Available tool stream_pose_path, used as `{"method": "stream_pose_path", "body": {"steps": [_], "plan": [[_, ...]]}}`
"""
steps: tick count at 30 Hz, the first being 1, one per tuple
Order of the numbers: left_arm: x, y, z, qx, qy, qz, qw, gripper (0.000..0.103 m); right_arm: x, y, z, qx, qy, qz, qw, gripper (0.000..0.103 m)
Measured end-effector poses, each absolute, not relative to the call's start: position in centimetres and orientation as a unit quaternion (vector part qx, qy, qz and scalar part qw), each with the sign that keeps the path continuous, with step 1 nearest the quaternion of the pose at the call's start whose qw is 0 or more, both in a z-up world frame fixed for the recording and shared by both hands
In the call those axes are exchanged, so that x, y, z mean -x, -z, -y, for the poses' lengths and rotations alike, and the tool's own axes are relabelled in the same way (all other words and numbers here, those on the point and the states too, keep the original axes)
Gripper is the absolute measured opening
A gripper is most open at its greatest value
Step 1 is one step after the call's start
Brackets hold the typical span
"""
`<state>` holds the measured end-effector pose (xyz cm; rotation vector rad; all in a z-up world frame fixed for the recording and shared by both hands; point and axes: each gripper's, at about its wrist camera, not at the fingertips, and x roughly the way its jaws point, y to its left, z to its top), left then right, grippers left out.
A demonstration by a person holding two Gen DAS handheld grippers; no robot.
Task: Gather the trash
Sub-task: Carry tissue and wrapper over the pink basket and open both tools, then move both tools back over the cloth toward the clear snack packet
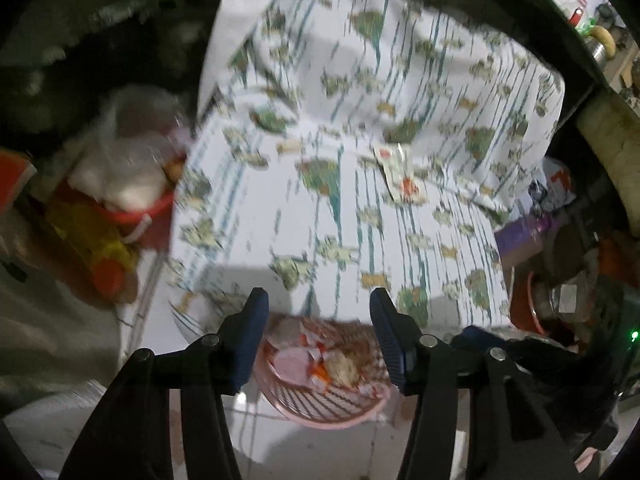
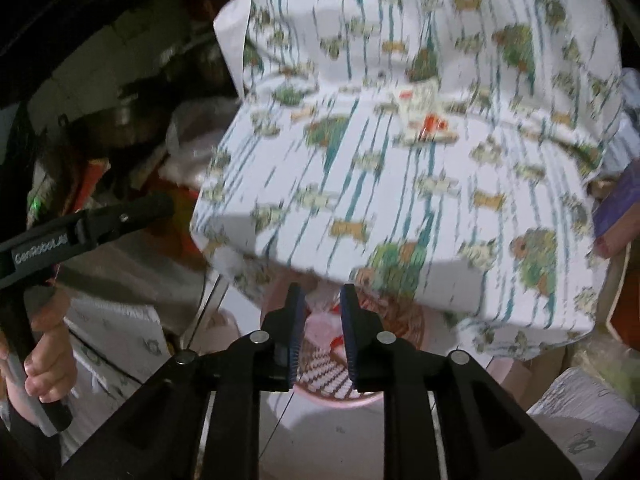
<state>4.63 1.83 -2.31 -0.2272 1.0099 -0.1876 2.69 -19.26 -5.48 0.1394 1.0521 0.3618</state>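
Pink basket (image 1: 340, 412) on floor below table edge, already holds scraps. One wrapper (image 1: 400, 174) left on patterned cloth (image 1: 360, 220), well apart from both tools. Left gripper (image 1: 318, 312) jaws wide apart, empty. Right gripper (image 2: 322, 300) jaws narrowly parted, nothing visibly held. Task judged mostly done.

White lettering reading "GenRobot.AI" runs along the black plastic body of the left gripper (image 2: 86, 236), seen at the left edge of the right wrist view. No other text is legible.
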Motion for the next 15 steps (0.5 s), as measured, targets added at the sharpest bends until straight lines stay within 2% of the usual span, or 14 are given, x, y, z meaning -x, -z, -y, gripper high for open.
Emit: {"method": "stream_pose_path", "body": {"steps": [4, 9, 13, 15], "plan": [[-3.9, 0.3, -2.4, 0.098, 0.076, -0.448, 0.885, 0.059, -2.8, 3.7, 19.5, -0.078, -0.166, -0.474, 0.861, 0.022], [-3.5, -0.9, -3.0, 0.093, 0.059, -0.427, 0.898, 0.063, -2.7, 2.3, 19.5, -0.068, -0.149, -0.447, 0.879, 0.030], [-3.3, -1.6, -3.5, 0.092, 0.044, -0.411, 0.906, 0.071, -2.8, 1.7, 19.6, -0.070, -0.137, -0.436, 0.887, 0.033], [-3.1, -1.9, -3.5, 0.086, 0.036, -0.401, 0.911, 0.075, -2.8, 1.6, 19.6, -0.070, -0.135, -0.433, 0.888, 0.038]]}}
